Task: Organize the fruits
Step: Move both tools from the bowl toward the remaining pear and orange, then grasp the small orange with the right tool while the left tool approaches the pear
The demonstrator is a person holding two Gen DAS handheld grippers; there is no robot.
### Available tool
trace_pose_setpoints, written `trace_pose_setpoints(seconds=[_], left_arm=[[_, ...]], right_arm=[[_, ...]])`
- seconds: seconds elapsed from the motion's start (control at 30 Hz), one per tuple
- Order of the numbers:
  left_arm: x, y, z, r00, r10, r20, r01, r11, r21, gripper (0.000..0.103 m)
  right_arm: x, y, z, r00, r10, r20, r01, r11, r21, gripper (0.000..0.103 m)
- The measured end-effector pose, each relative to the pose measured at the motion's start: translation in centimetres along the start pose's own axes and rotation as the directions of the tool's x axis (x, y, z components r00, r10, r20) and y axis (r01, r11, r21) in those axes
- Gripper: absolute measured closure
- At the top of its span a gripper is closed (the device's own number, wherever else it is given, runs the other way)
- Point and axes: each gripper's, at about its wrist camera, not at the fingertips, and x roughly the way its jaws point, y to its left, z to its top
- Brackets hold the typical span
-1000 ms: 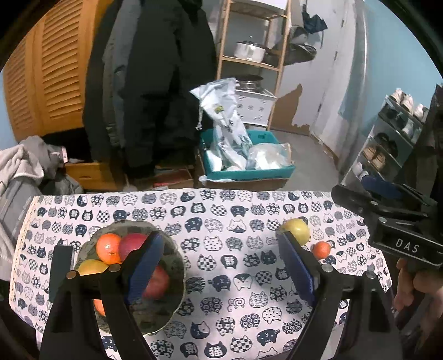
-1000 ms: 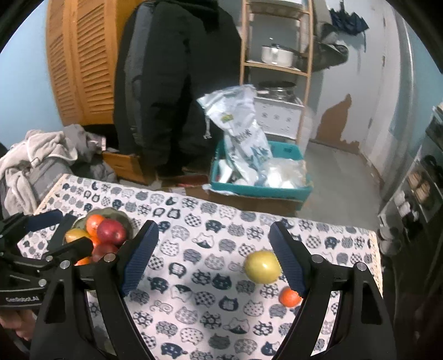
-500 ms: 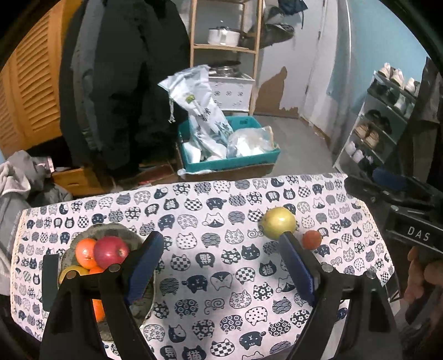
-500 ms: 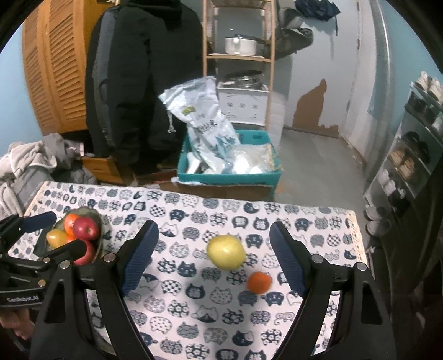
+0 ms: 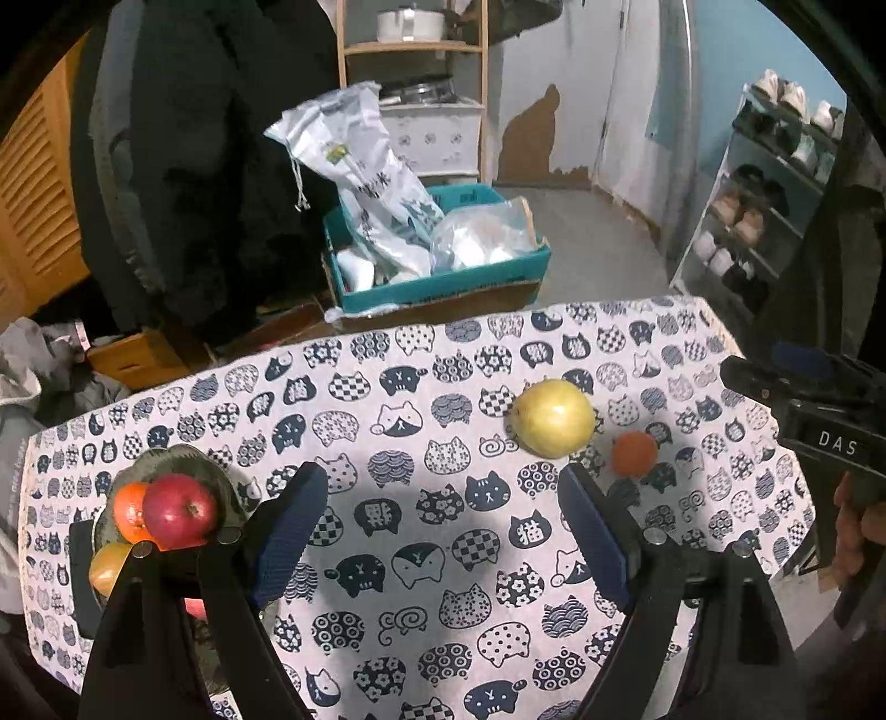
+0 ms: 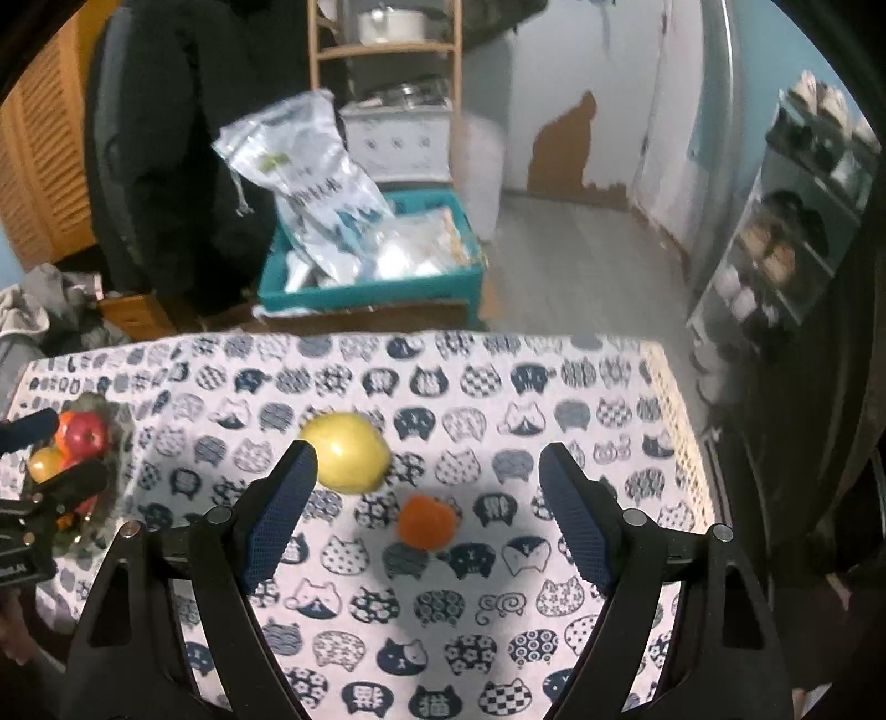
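Cotton cloth [image 5: 421, 498], white with navy cat faces, covers the whole table, and both grippers are tilted down over it. The left gripper [image 5: 437, 531] has its blue ribbed pads wide apart, nothing between them, only cloth below. The right gripper [image 6: 426, 515] also stands spread, empty; the small orange [image 6: 426, 522] shows in its gap, resting on the cloth and not touched.

A round yellow apple [image 5: 552, 418], smooth and glossy, sits towards the right edge of the table, with the orange [image 5: 634, 454] just beside it on the right. Neither fruit has a clear long axis, and I cannot tell which way the apple's stem points.

Over by the left edge, a dark bowl [image 5: 183, 459] holds a pile: a red apple [image 5: 180, 510] on top showing its dimpled end to the camera, an orange fruit [image 5: 128, 510] behind it, a yellow one [image 5: 108, 566] lower down.

Beyond the far edge: a teal crate [image 5: 443, 277] stuffed with plastic bags, dark coats [image 5: 210, 166], a wooden shelf [image 5: 412, 50], a shoe rack [image 5: 769, 210].
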Motion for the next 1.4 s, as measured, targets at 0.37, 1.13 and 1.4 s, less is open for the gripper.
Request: trace_pose_setpoints(seconds=[0.37,1.13,1.4], left_arm=[[4.6,-0.5,-0.5,0.997,0.022,-0.07,-0.02,0.999,0.027,0.017],[11.6,-0.7,-0.9,0.983,-0.024,-0.18,0.022,1.0,-0.014,0.017],[12.9,-3.5,1.2,0.973,-0.142,-0.184,0.138,0.99,-0.035,0.016]], right_arm=[[6.8,-1.1,-2.3,0.988,0.028,-0.152,-0.026,1.0,0.015,0.022],[16.3,-1.2,-6.4,0.938,0.107,-0.329,-0.089,0.994,0.071,0.056],[14.7,-2.6,-5.3,0.961,0.055,-0.271,-0.038,0.997,0.069,0.057]])
